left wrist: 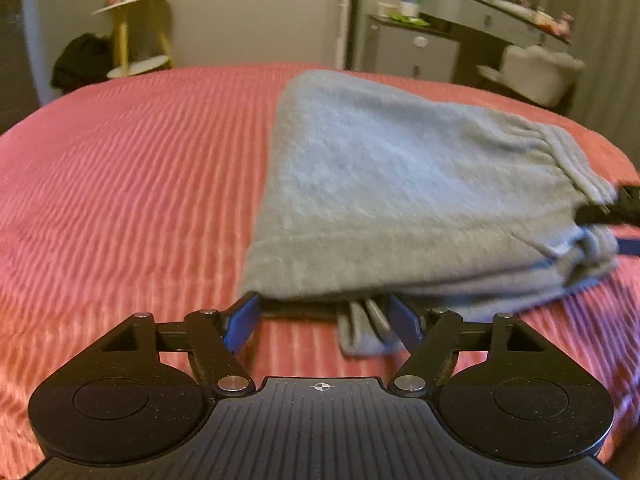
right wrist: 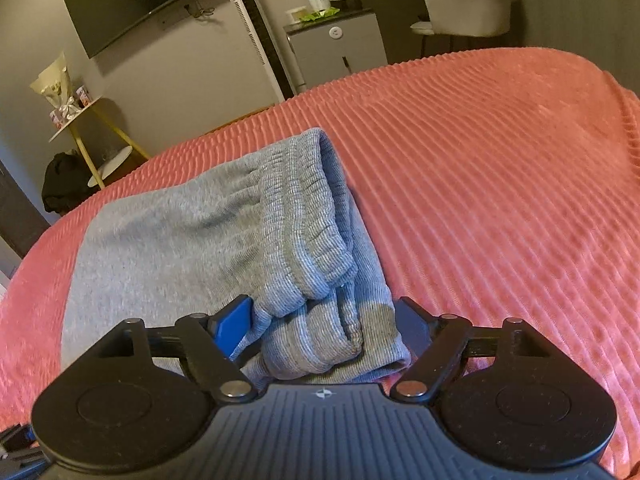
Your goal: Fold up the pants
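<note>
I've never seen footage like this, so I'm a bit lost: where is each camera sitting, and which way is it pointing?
Left wrist: rides the left gripper, looking forward across the bed at the folded gray pants; its own two fingers show.
Right wrist: rides the right gripper, looking along the pants' waistband; its own fingers show.
Shared: pants, bed, yellow side table, gray cabinet.

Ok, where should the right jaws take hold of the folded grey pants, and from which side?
Take the ribbed waistband end of the pants, coming in low from the near edge. It lies bunched in thick layers right between the right gripper and its open jaws, so it likely offers a firmer bite than the flat panel beyond.
</note>
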